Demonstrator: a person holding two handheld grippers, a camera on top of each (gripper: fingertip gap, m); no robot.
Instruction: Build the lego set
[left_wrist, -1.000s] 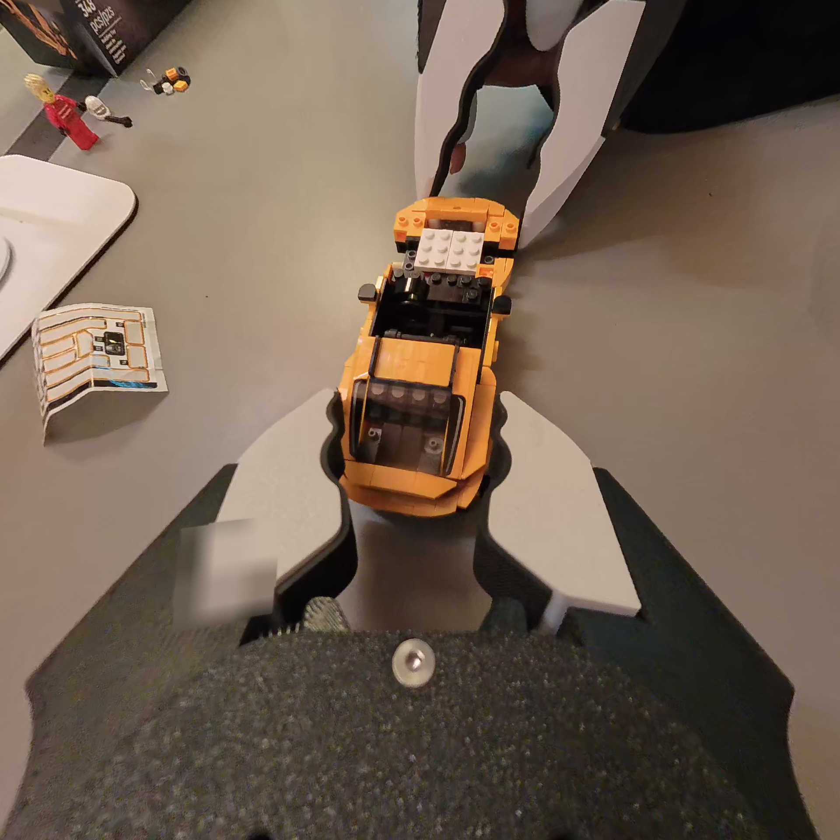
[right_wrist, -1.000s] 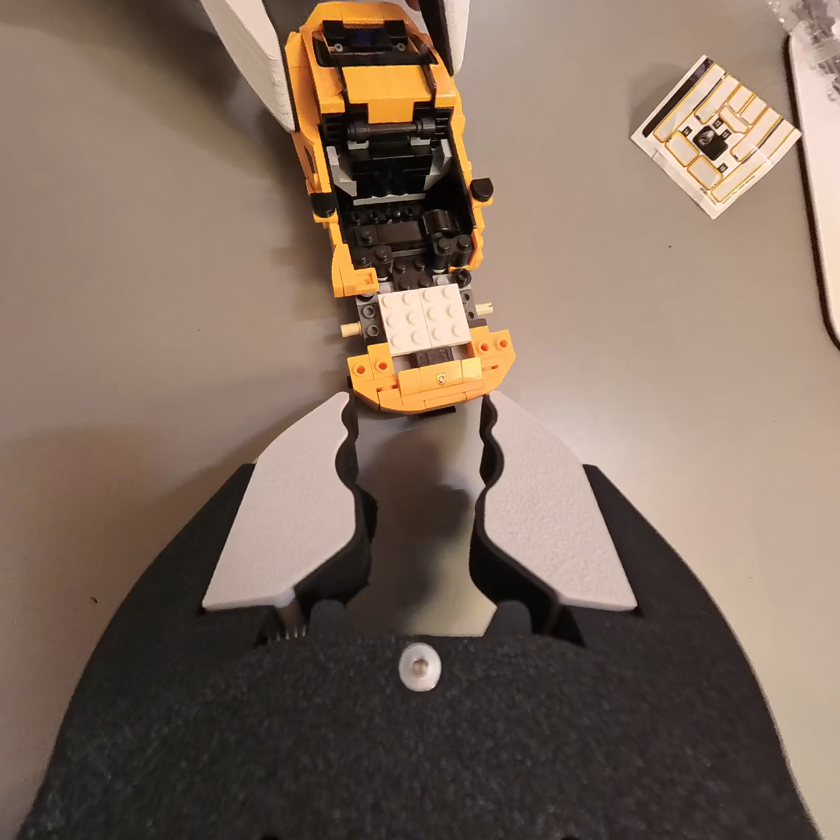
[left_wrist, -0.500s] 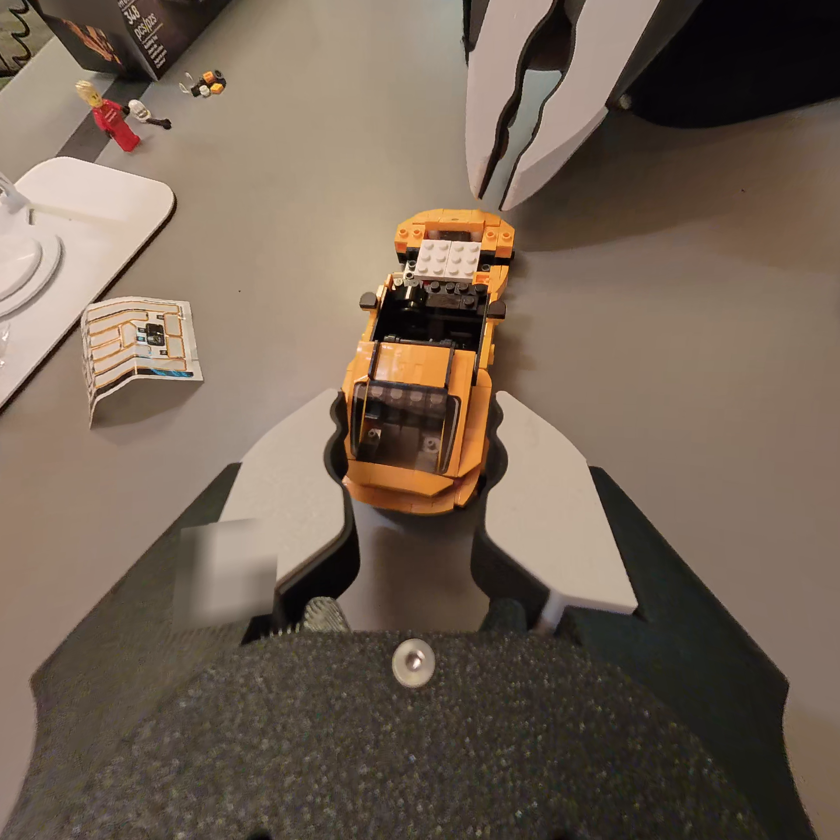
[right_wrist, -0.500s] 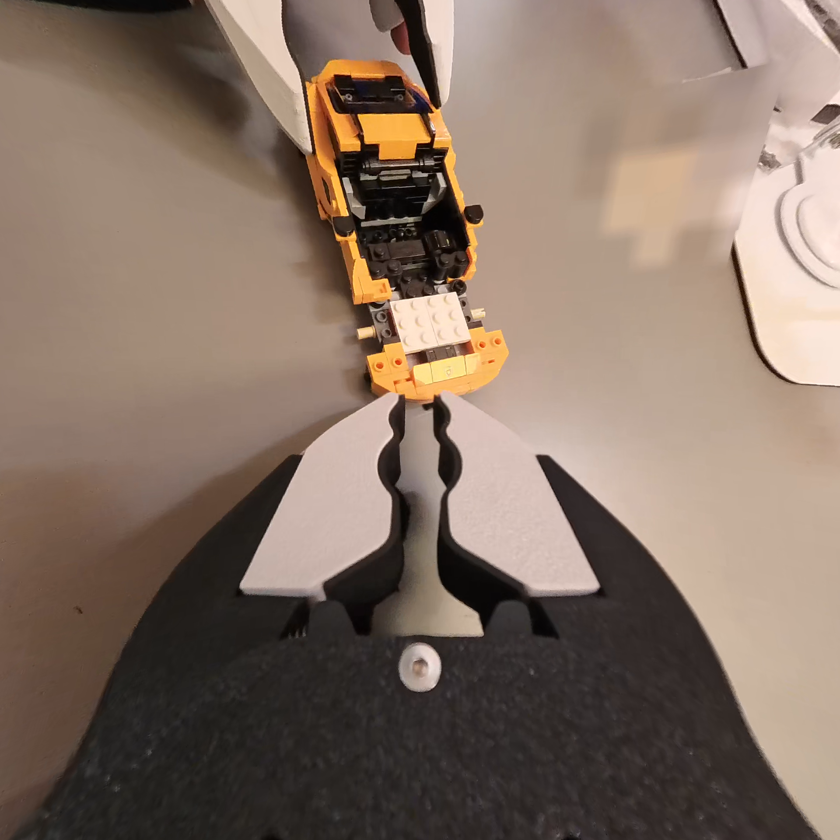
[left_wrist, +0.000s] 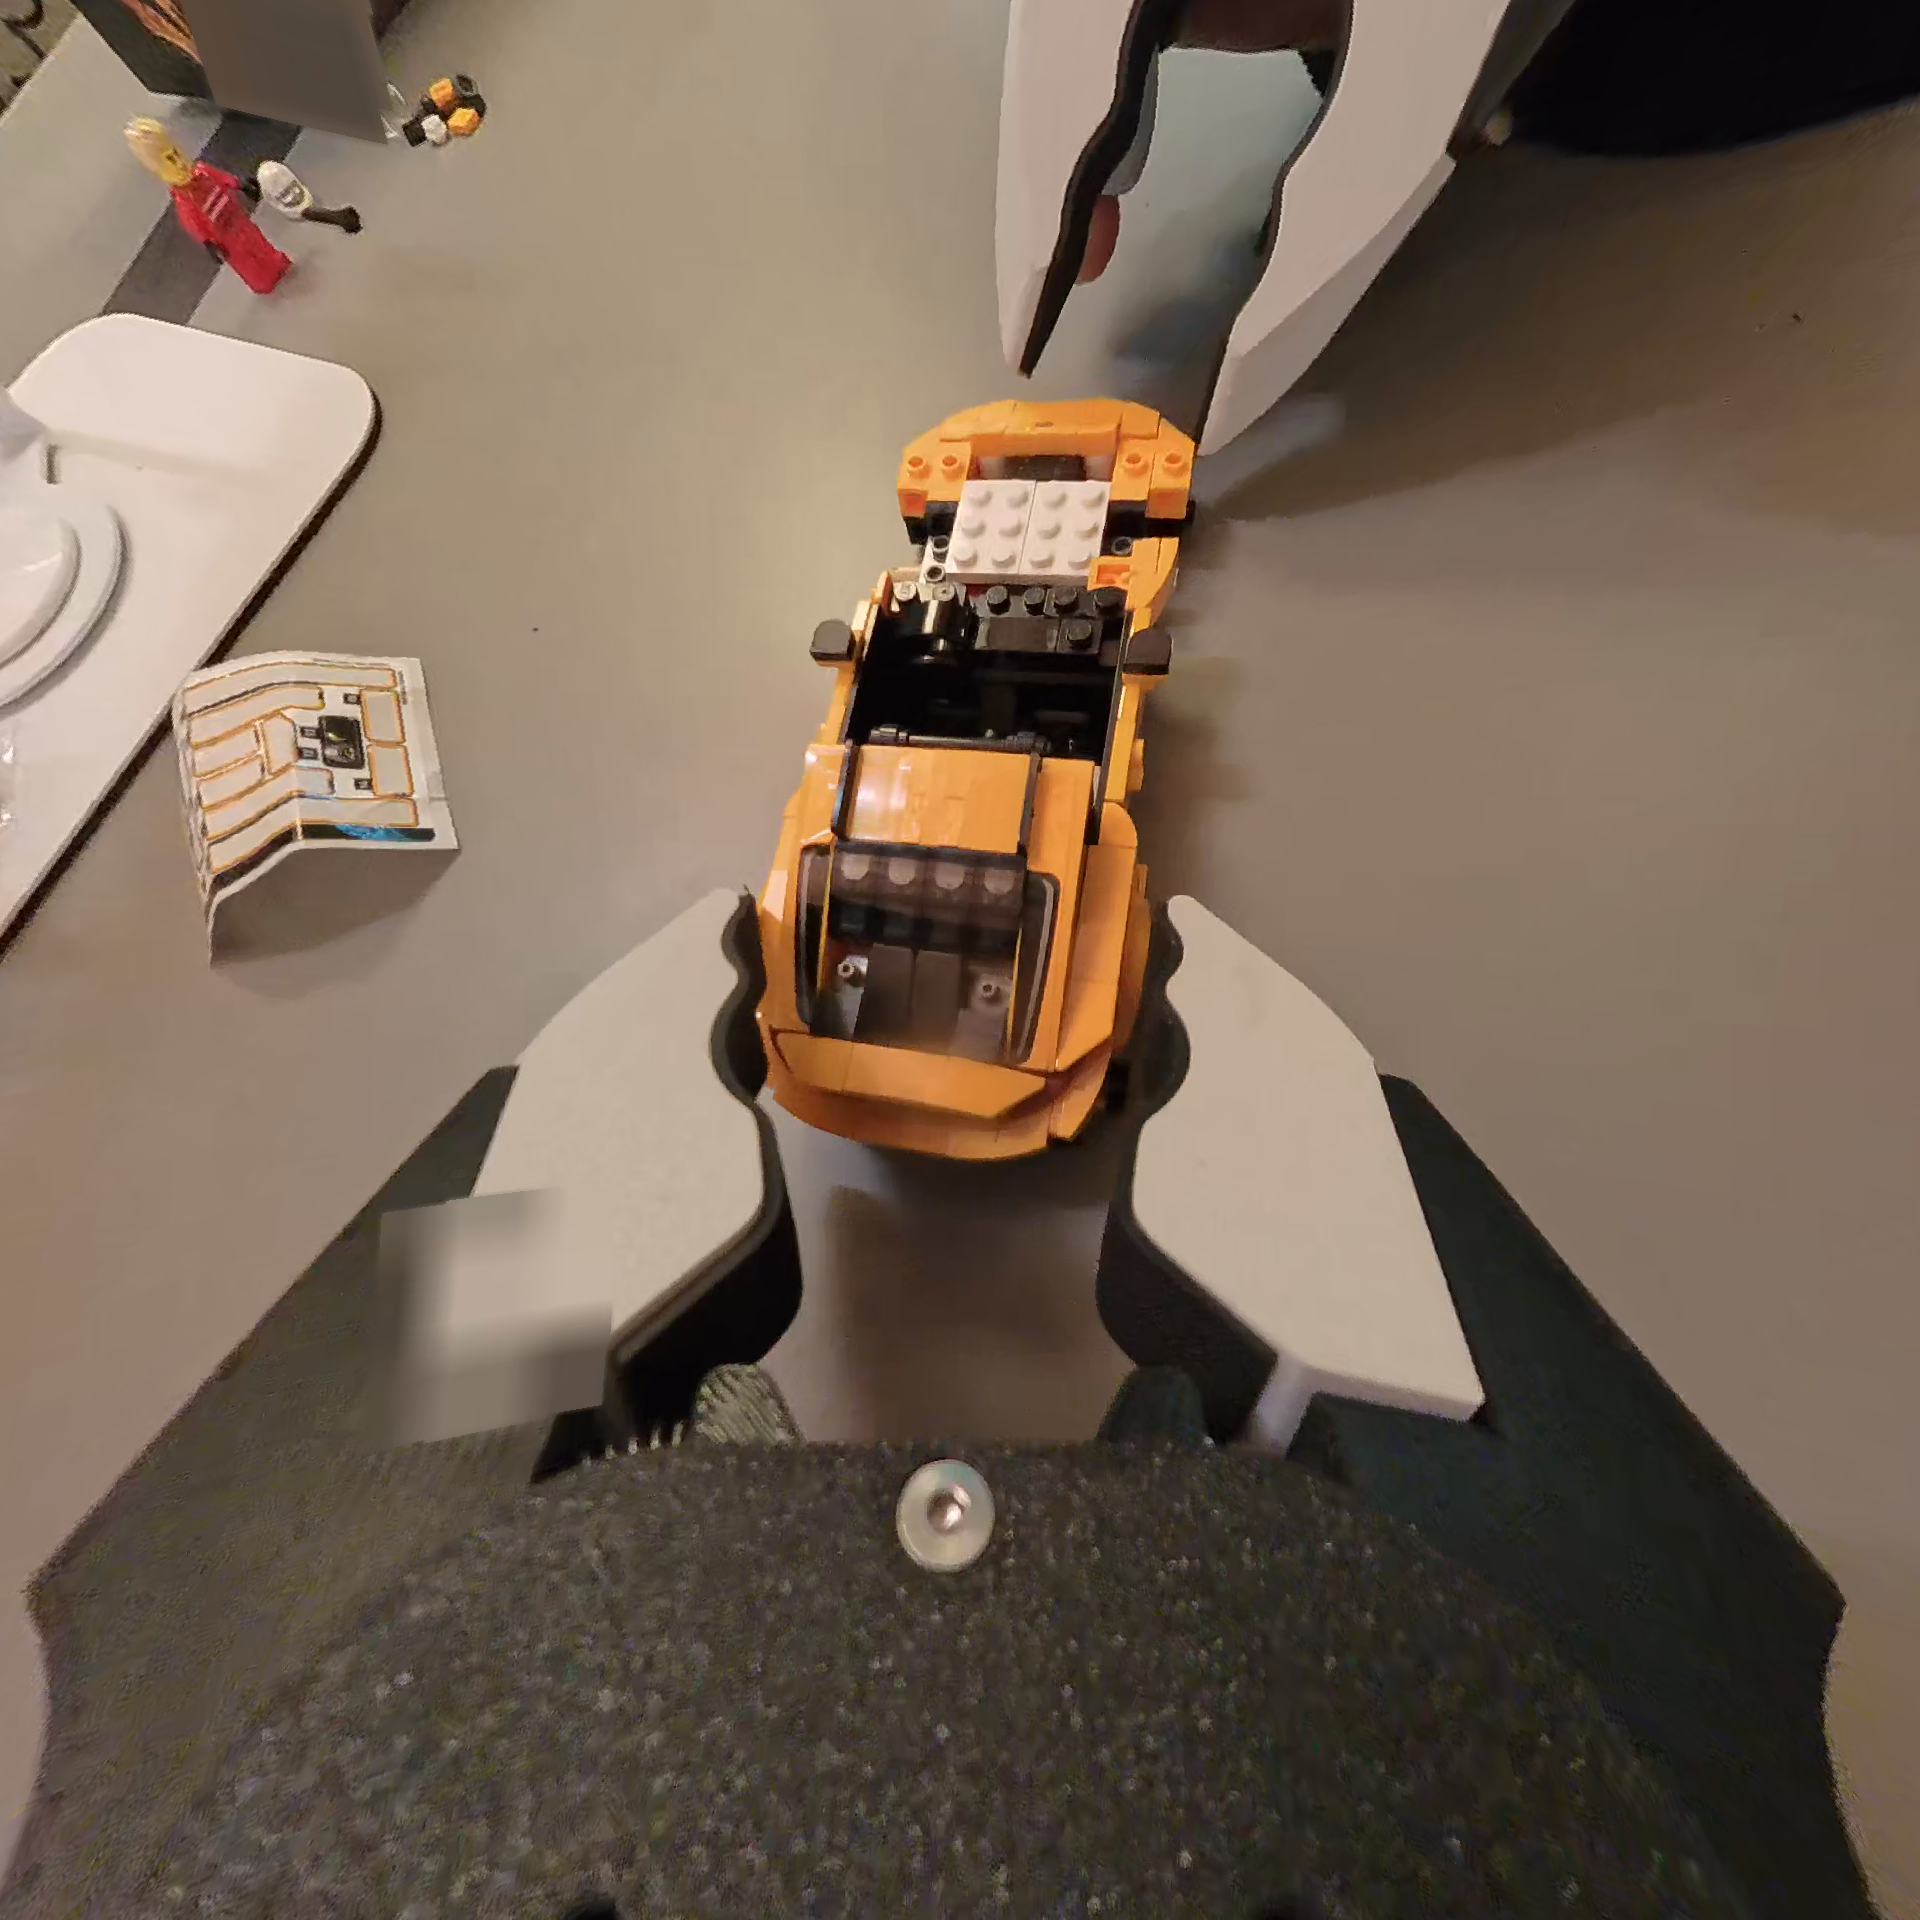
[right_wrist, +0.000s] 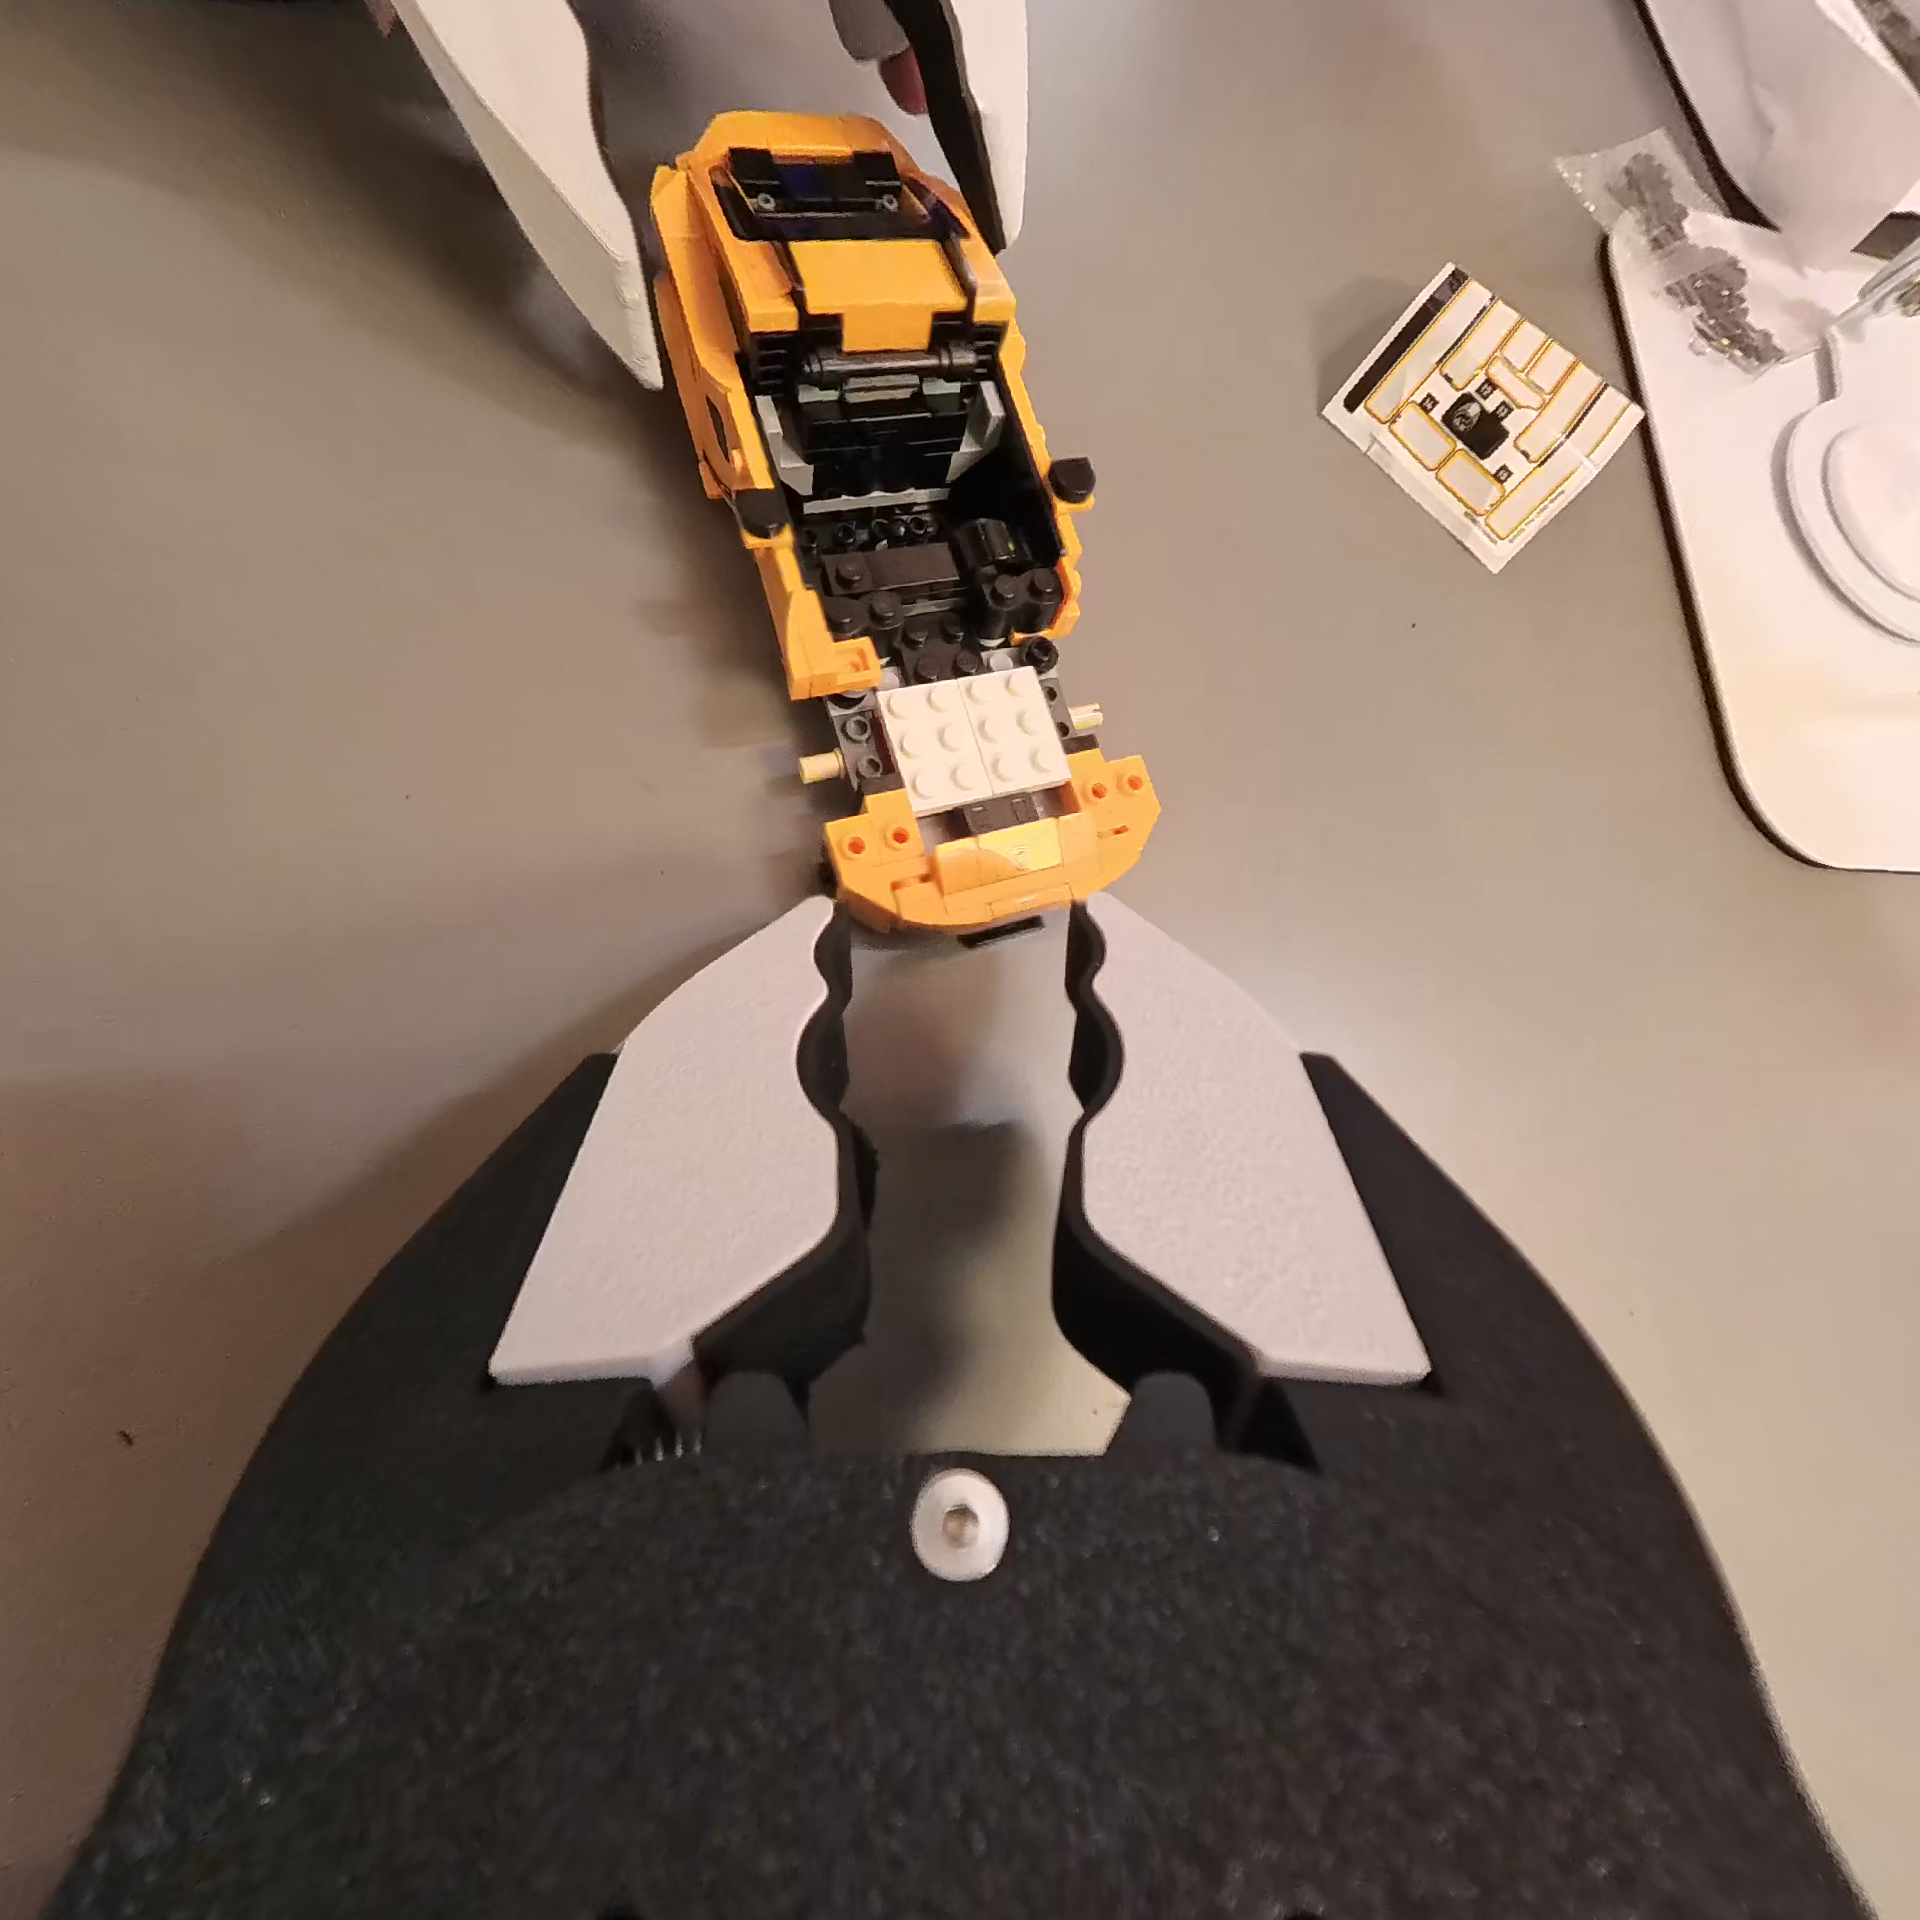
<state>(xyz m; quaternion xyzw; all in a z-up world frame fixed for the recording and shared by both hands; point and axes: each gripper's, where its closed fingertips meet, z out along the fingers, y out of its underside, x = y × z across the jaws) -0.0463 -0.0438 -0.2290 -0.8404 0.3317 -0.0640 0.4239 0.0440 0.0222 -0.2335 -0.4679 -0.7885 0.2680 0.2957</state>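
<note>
Two grippers: they face each other along one orange lego car (left_wrist: 977, 790) on the grey table (left_wrist: 1558, 831).
Left gripper (left_wrist: 951, 914): jaws spread to the car's width, one grey finger on each flank of the end with the dark windscreen, pressed against the bodywork; it has hold of the car.
Right gripper (right_wrist: 951, 914): jaws parted with nothing between them, fingertips just at the orange end piece at the car's other end; contact cannot be told.
Car, left wrist view: runs from centre toward 12 o'clock, smoky windscreen nearest the camera, open black cabin behind it, white studded plate (left_wrist: 1034, 530) near the far end.
Car, right wrist view (right_wrist: 883, 499): stretches from centre toward 12 o'clock, white plate (right_wrist: 971, 738) close to the camera, small tan axle pins sticking out either side of it.
Sticker sheet (left_wrist: 312, 769): at 9 o'clock of the car in the left wrist view, lying curled and well apart from it; at 2 o'clock in the right wrist view (right_wrist: 1481, 416).
White board (left_wrist: 187, 468): at 10 o'clock, at the frame edge, beyond the sticker sheet.
Red minifigure (left_wrist: 213, 208): at 11 o'clock, far from the car, lying on the table.
Loose small pieces (left_wrist: 452, 109): orange, black and white, just past the minifigure.
</note>
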